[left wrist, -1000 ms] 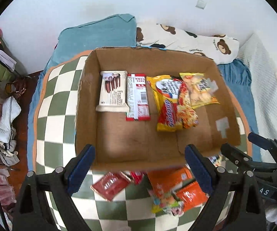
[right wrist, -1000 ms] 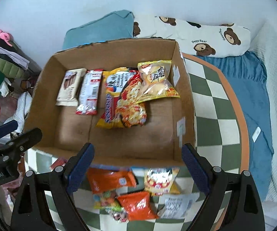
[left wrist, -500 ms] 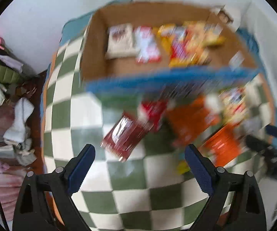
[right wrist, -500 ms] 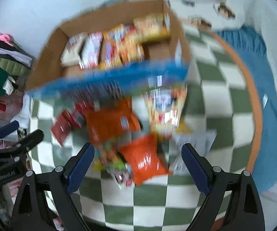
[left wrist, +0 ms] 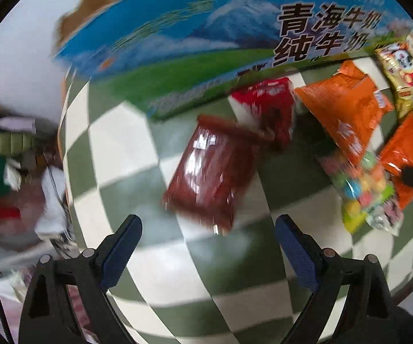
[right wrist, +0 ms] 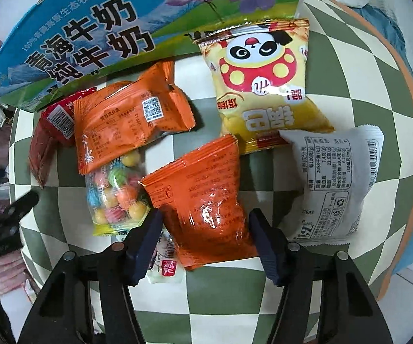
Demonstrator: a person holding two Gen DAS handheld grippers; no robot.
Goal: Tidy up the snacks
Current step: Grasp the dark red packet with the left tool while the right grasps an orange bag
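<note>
**Orange snack packet sits between the right fingers**

The orange snack packet (right wrist: 203, 200) lies flat on the checkered surface (right wrist: 347, 66), in front of the printed milk carton box (right wrist: 91, 43), its long axis running away from the right gripper (right wrist: 205, 242) and tilted slightly to one side. The right fingers (right wrist: 146, 243) have just been closing and now bracket the packet's near end, one at each long edge; whether the pads press it yet cannot be told. The left gripper (left wrist: 206, 250) hovers with fingers spread wide and empty above the dark red packet (left wrist: 212, 172), which lies just ahead of them, tilted diagonally. The right hand looks nearer to a grasp.
</note>
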